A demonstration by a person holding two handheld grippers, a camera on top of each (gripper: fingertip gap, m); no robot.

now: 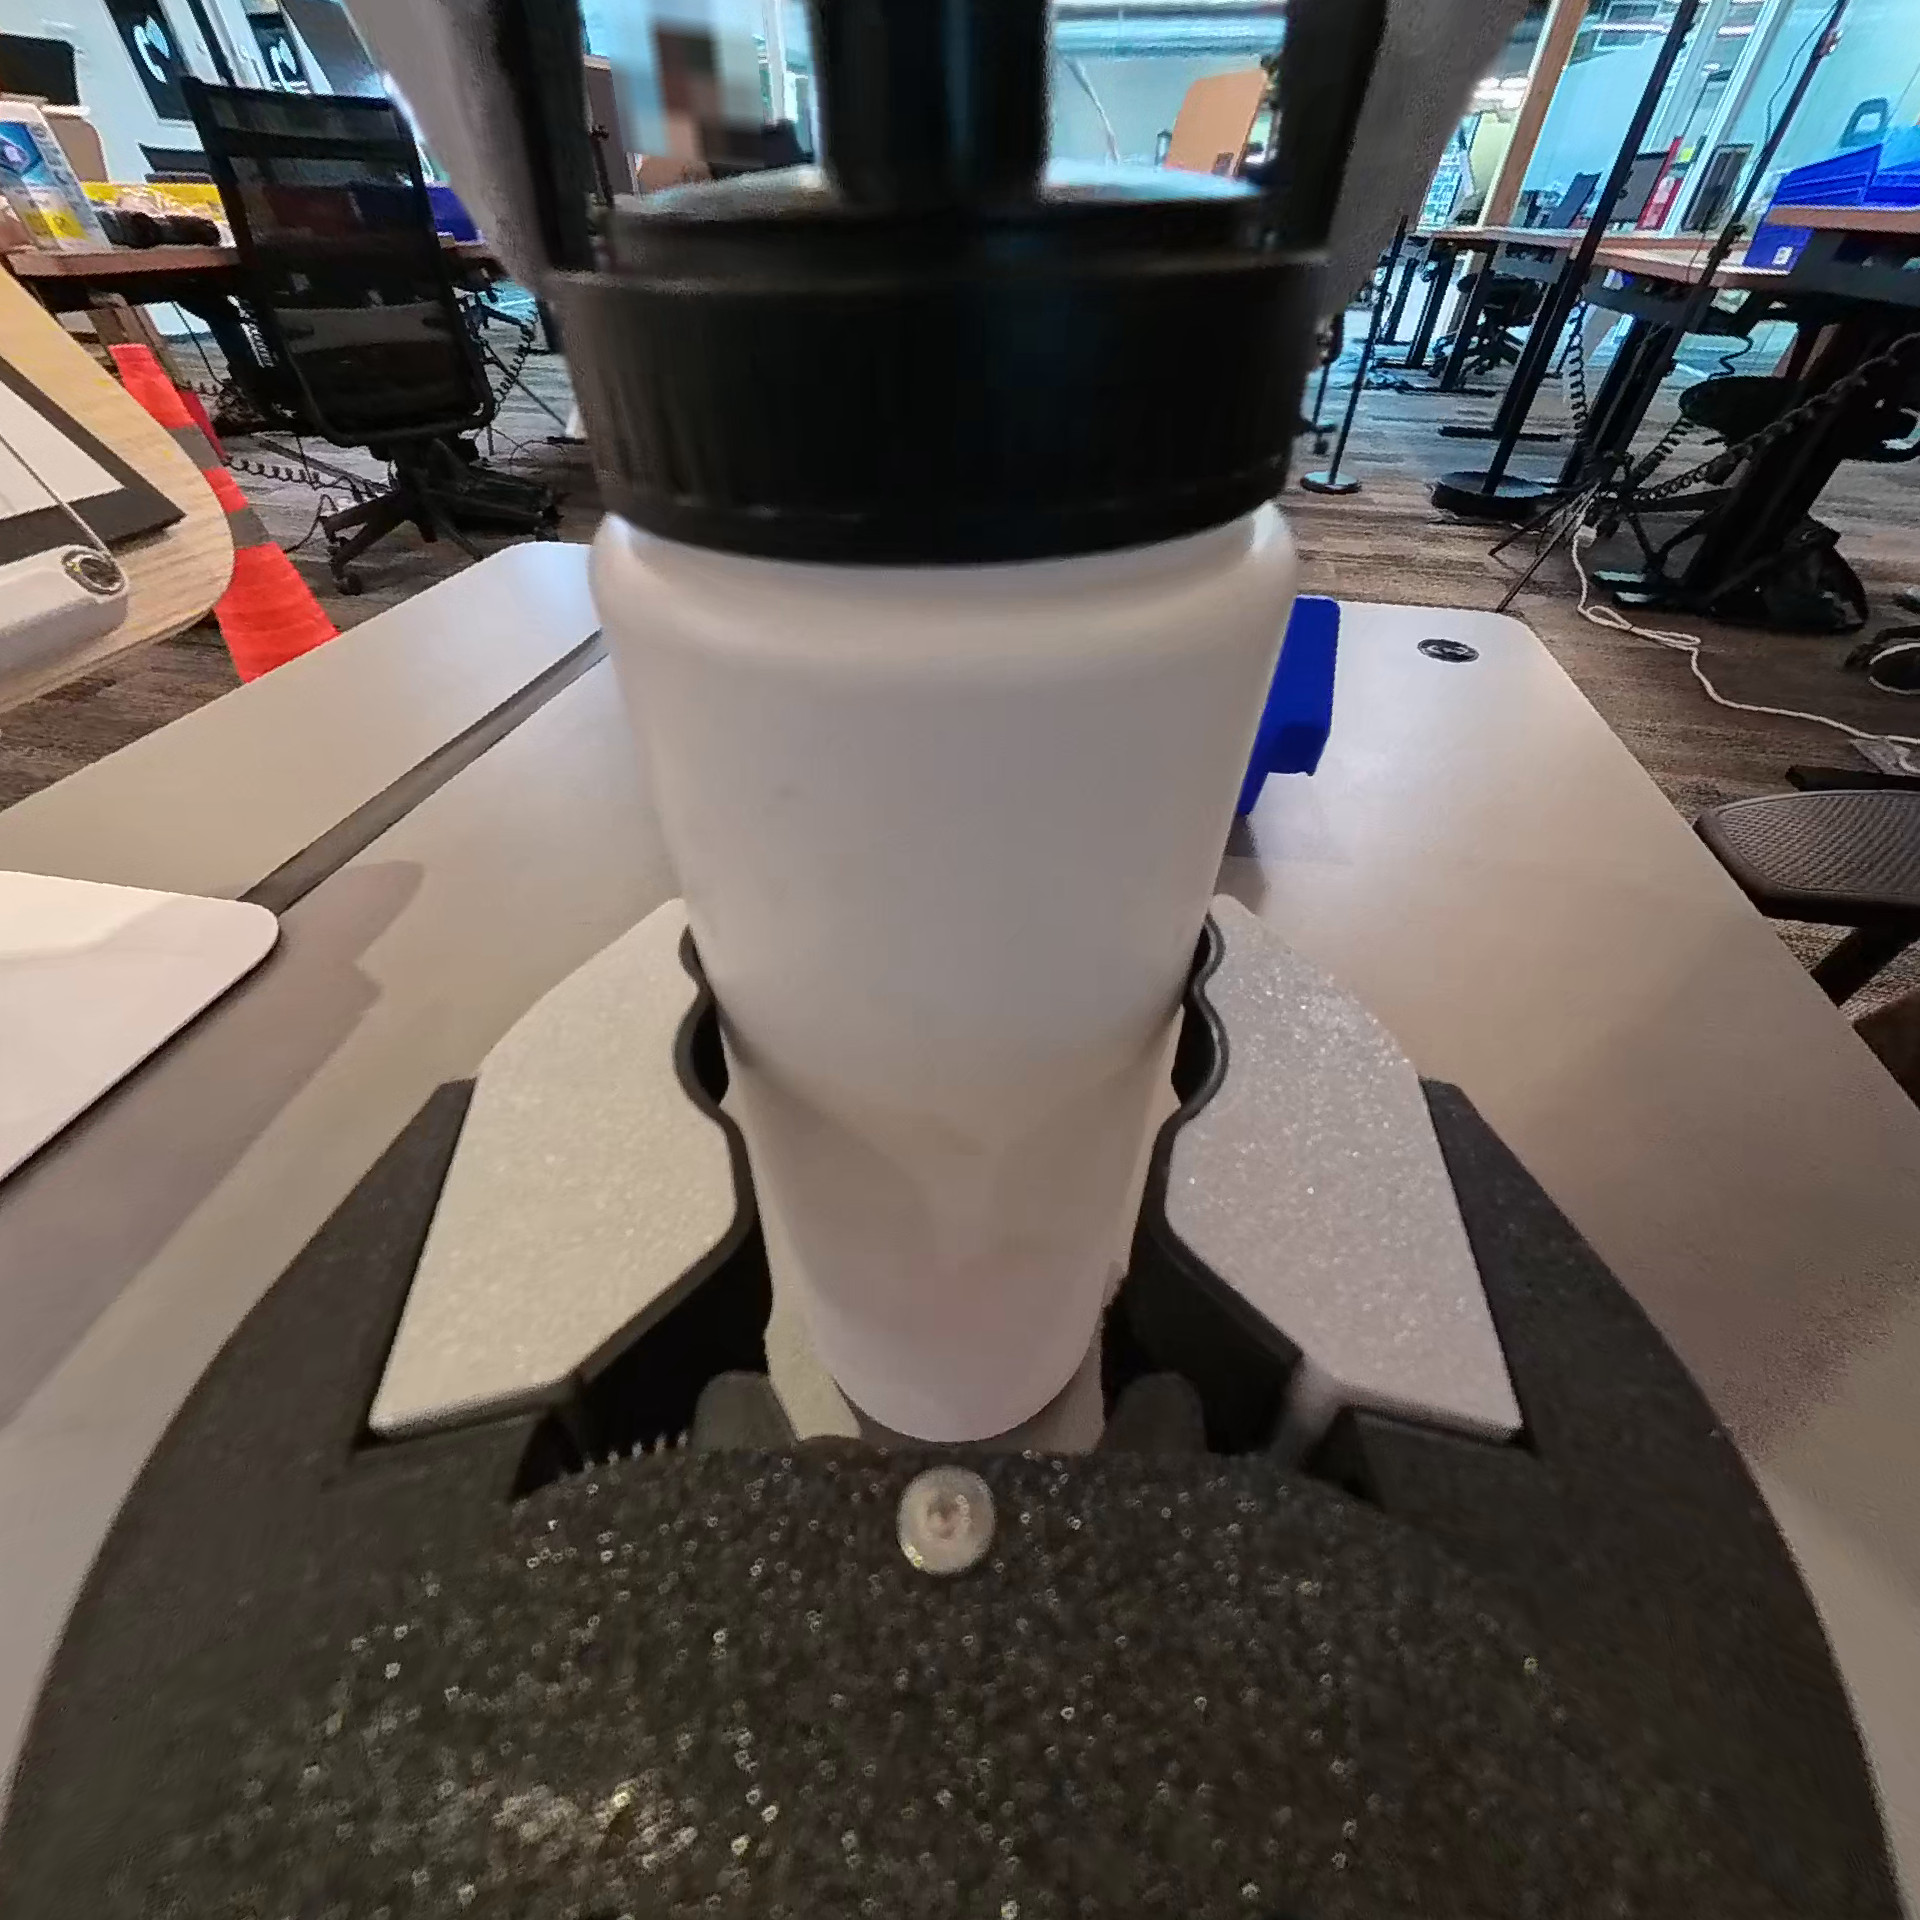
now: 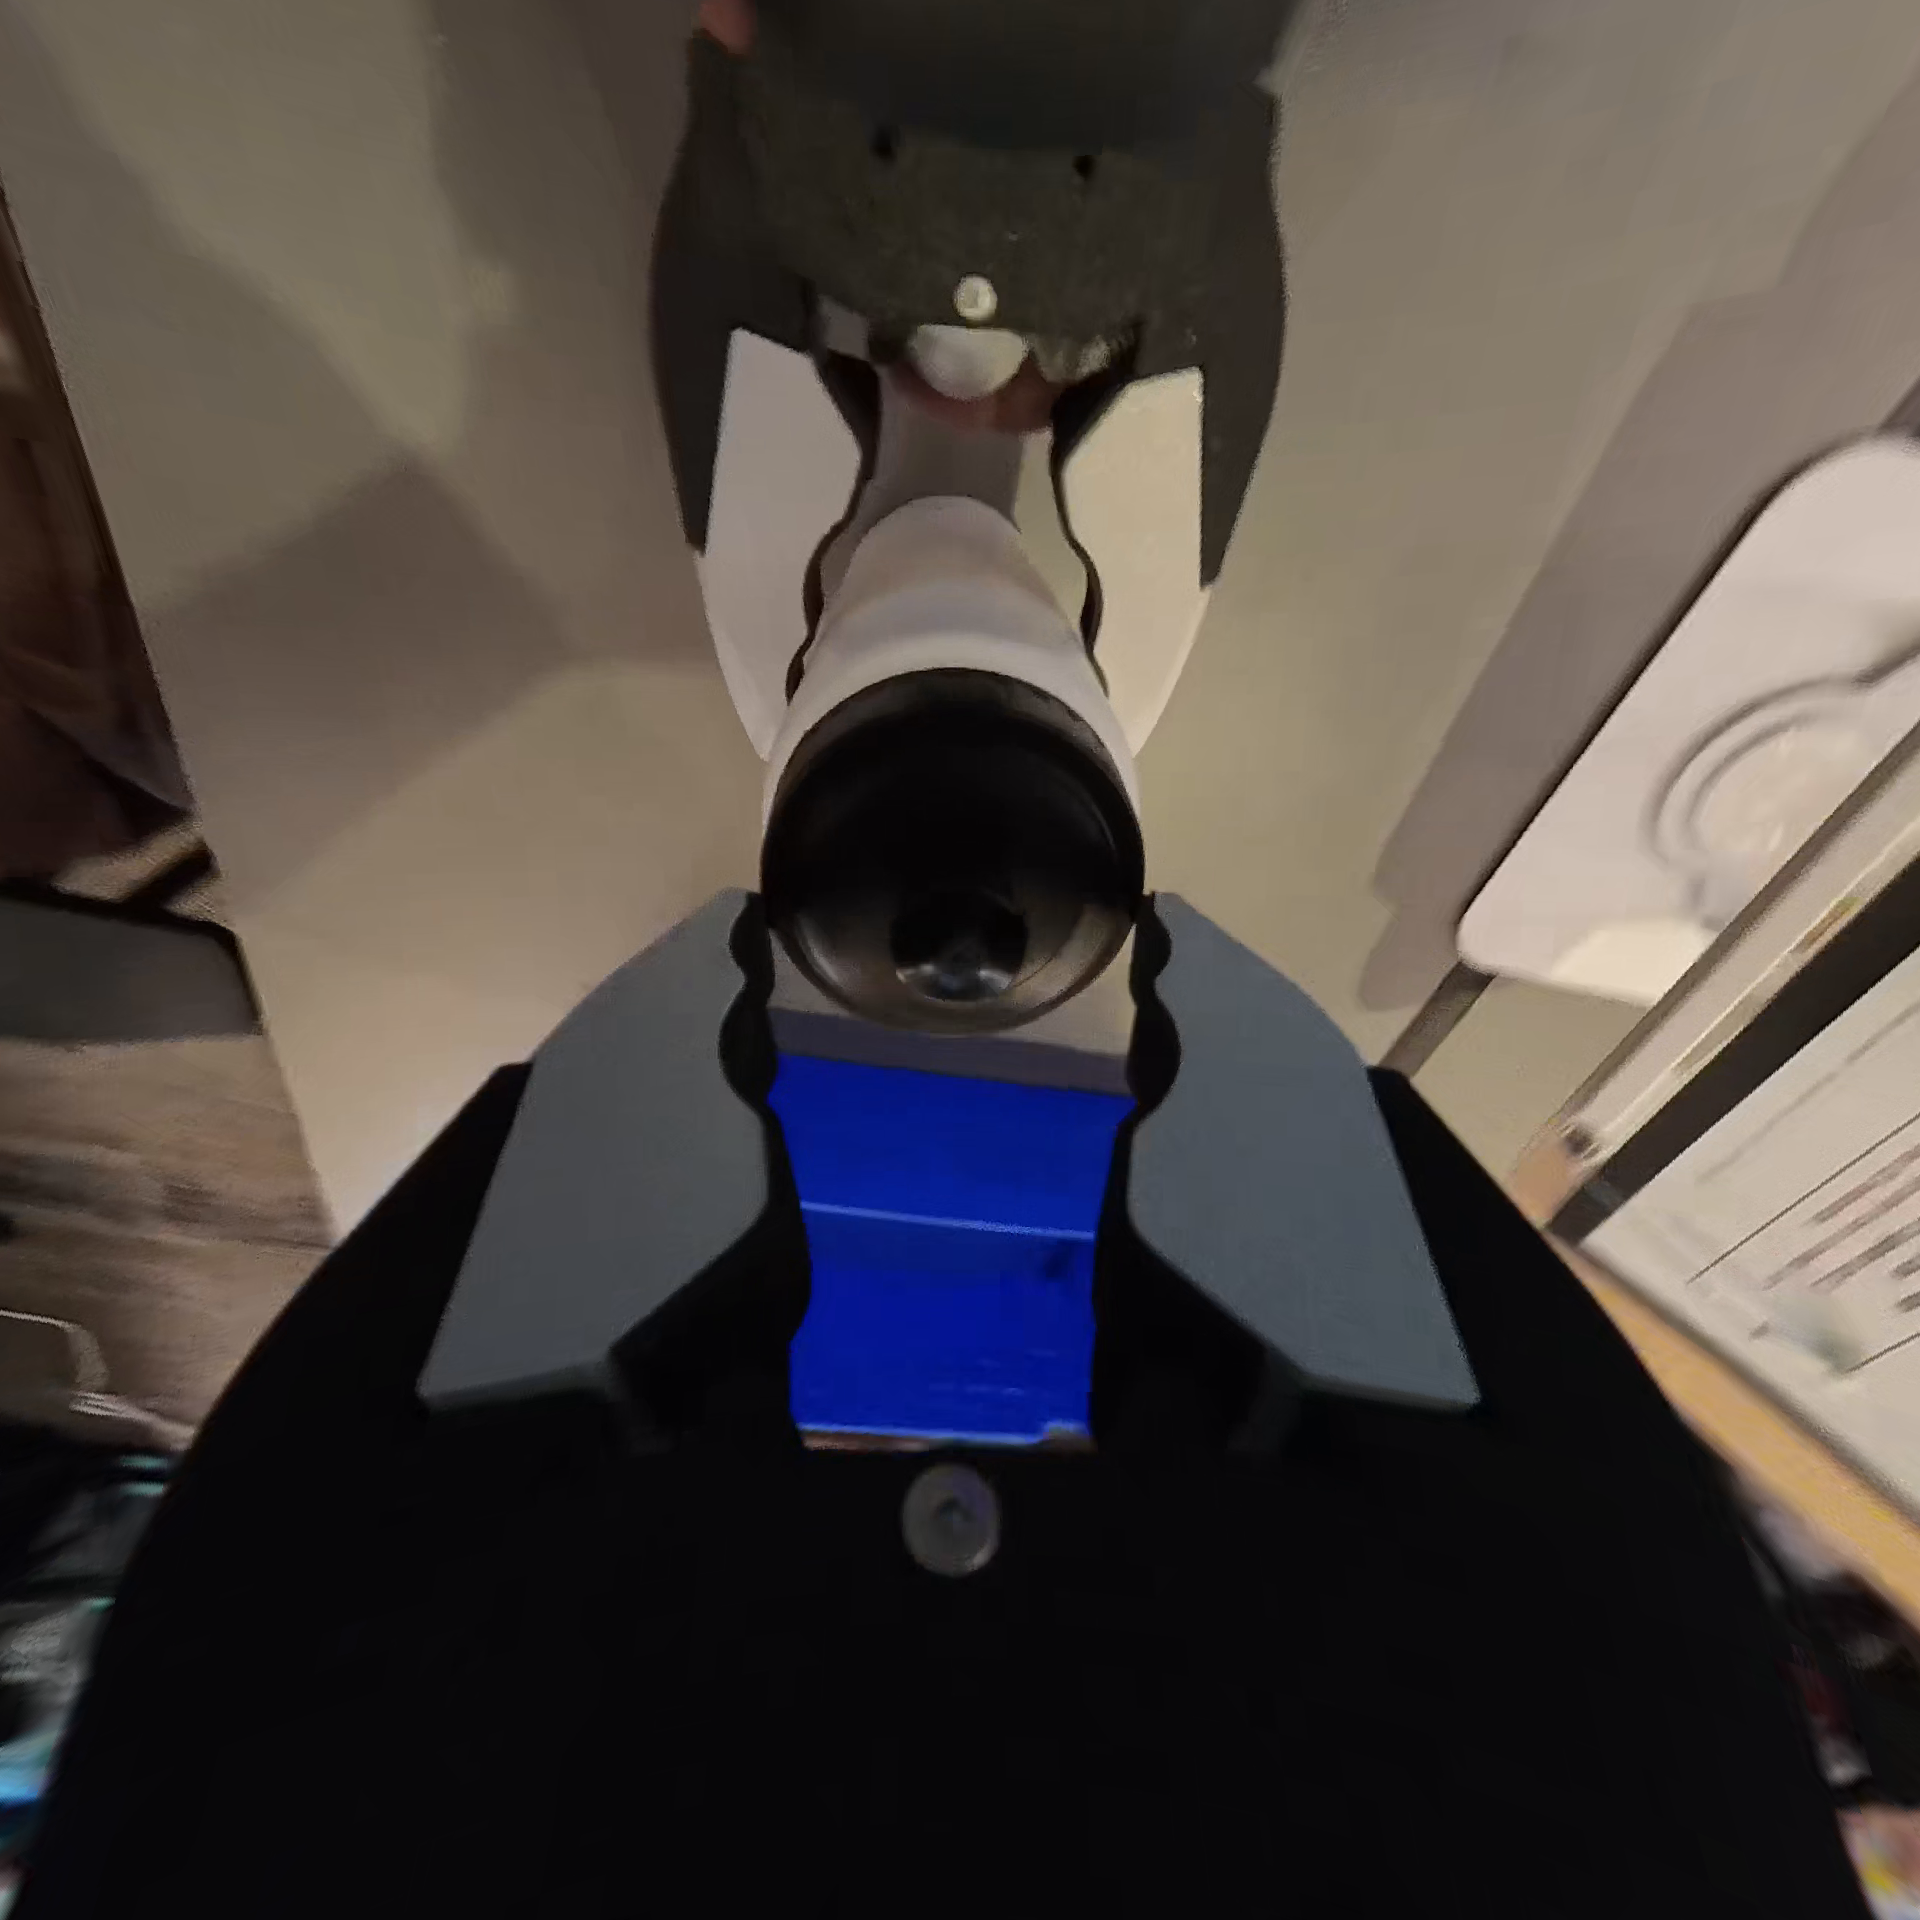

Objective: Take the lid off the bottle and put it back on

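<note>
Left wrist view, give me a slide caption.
Left gripper clamps an upright white plastic bottle with black ribbed lid on a grey table.

White bottle (image 1: 935, 883), black ribbed lid (image 1: 935, 405); blue block (image 2: 940, 1247); orange cone (image 1: 265, 603) (grey bands).

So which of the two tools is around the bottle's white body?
The left tool: its fingers grip the white body of the bottle, low down. The right tool sits at the black lid instead.

Left wrist view faces the bottle (image 1: 945, 935) sideways, close; right wrist view looks down onto it.
</note>
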